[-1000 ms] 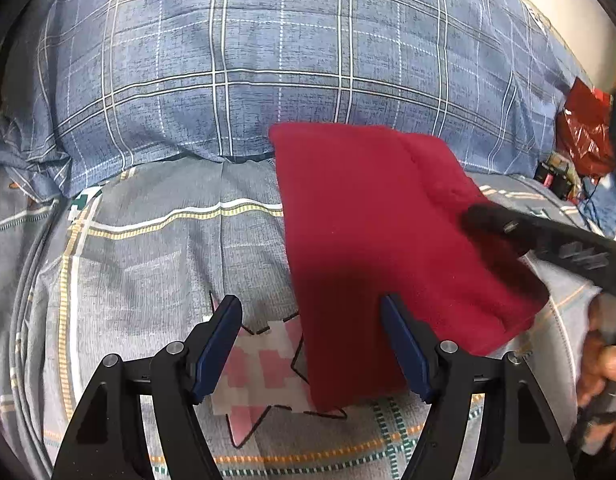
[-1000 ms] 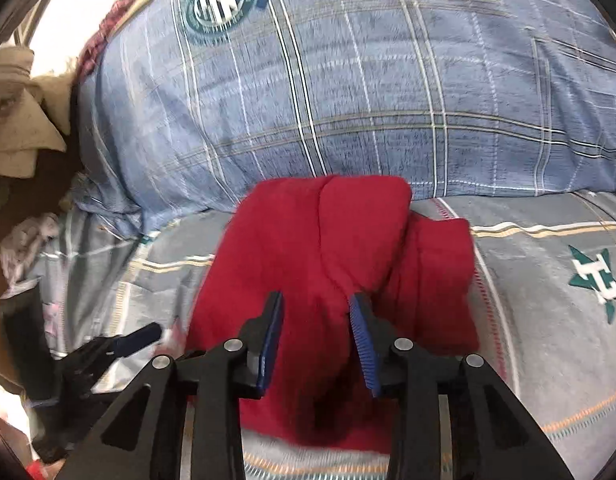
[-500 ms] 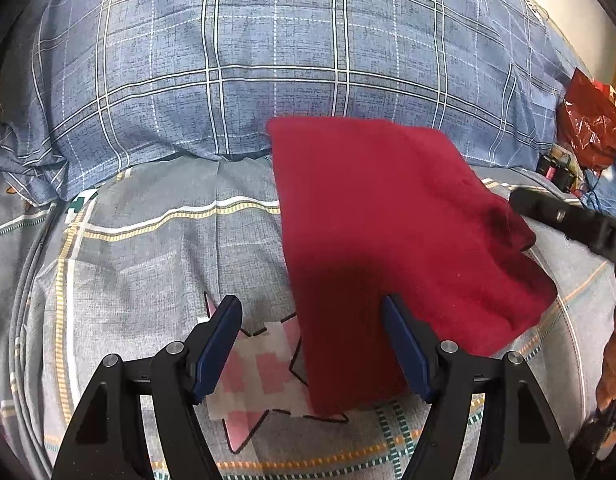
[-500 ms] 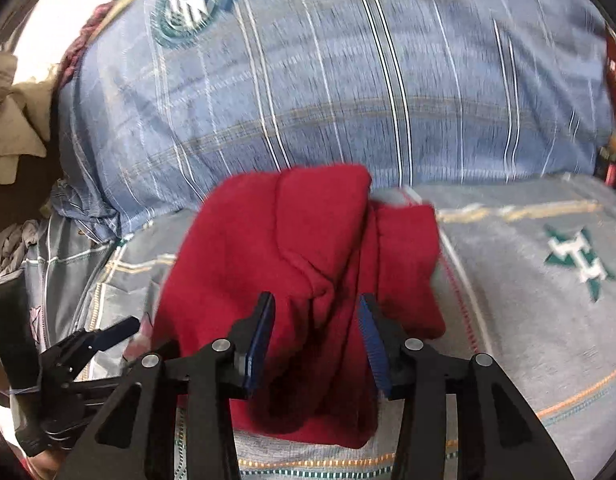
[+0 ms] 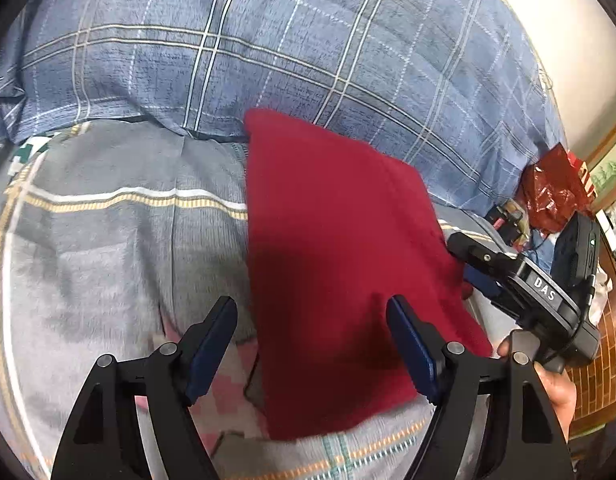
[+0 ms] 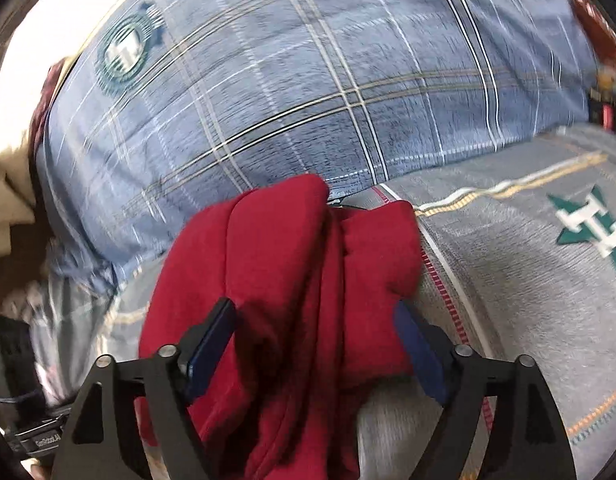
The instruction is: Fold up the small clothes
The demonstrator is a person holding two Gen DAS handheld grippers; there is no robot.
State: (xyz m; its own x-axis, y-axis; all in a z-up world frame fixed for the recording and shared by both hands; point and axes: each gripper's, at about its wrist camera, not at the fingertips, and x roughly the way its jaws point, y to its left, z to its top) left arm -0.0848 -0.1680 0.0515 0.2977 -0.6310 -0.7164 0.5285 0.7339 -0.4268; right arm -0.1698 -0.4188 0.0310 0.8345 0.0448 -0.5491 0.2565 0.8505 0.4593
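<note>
Currently the folded dark-red knit garment [image 5: 340,264] lies on the grey patterned bedspread [image 5: 108,248], its far edge against the blue plaid pillow [image 5: 268,52].

Left gripper [image 5: 312,344]: jaws wide, hovering over the garment's near left edge, nothing pinched. Jaws have just been opening a little further; cloth sits below the gap, not pressed.

Right gripper [image 6: 316,352]: jaws have just been opening, now spread wide astride the bunched right-hand layers [image 6: 372,264] of the garment. Pads do not appear to press the cloth, so I read it as released. From the left camera this claw sits at the garment's right edge, held by a hand [image 5: 556,392].

Step, as judged: letting go after a fold and squaring the bundle. To do it well, withdraw the right claw straight back without snagging the loose flap, then flatten the raised ridge so the layers stack evenly.

Versus a second ago: right jaws were narrow around the ridge, now wide; the garment sits closer in the right view.
</note>
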